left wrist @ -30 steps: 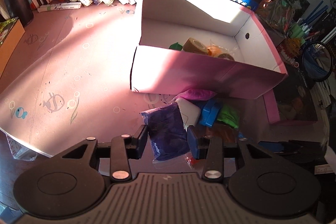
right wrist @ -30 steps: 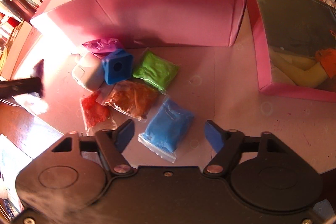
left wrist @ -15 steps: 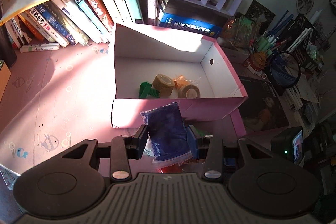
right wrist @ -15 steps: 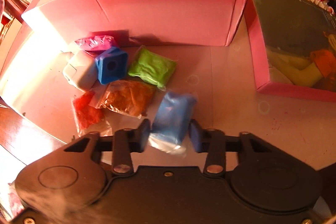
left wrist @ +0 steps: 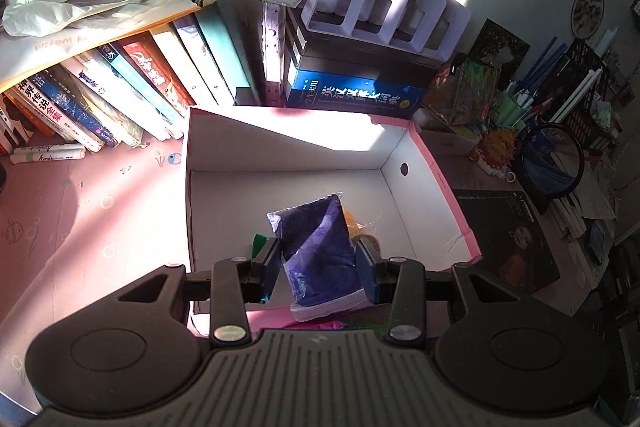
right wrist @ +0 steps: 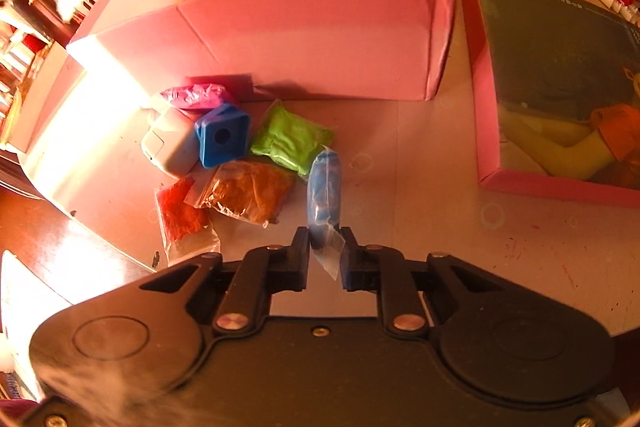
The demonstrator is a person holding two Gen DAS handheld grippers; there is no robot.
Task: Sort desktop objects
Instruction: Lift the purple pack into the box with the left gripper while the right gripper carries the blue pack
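Note:
My left gripper (left wrist: 318, 269) is shut on a dark purple bag (left wrist: 318, 247) and holds it above the open pink box (left wrist: 444, 183); the bag hides most of what lies inside. My right gripper (right wrist: 325, 253) is shut on a light blue bag (right wrist: 324, 187), lifted on edge above the desk in front of the pink box (right wrist: 320, 35). On the desk lie a green bag (right wrist: 290, 141), an orange bag (right wrist: 248, 191), a red bag (right wrist: 178, 211), a magenta bag (right wrist: 196, 95), a blue cube (right wrist: 222, 135) and a white block (right wrist: 170, 143).
A row of leaning books (left wrist: 120, 91) stands behind the box at left. A stack of books and a white organiser (left wrist: 376, 11) stands behind it. A pink box lid with a dark picture (right wrist: 560, 75) lies to the right. Pens and a round mirror (left wrist: 554, 167) are far right.
My left gripper lifted the purple bag from the desk and carried it over the open box. My right gripper closed on the light blue bag and raised it on edge.

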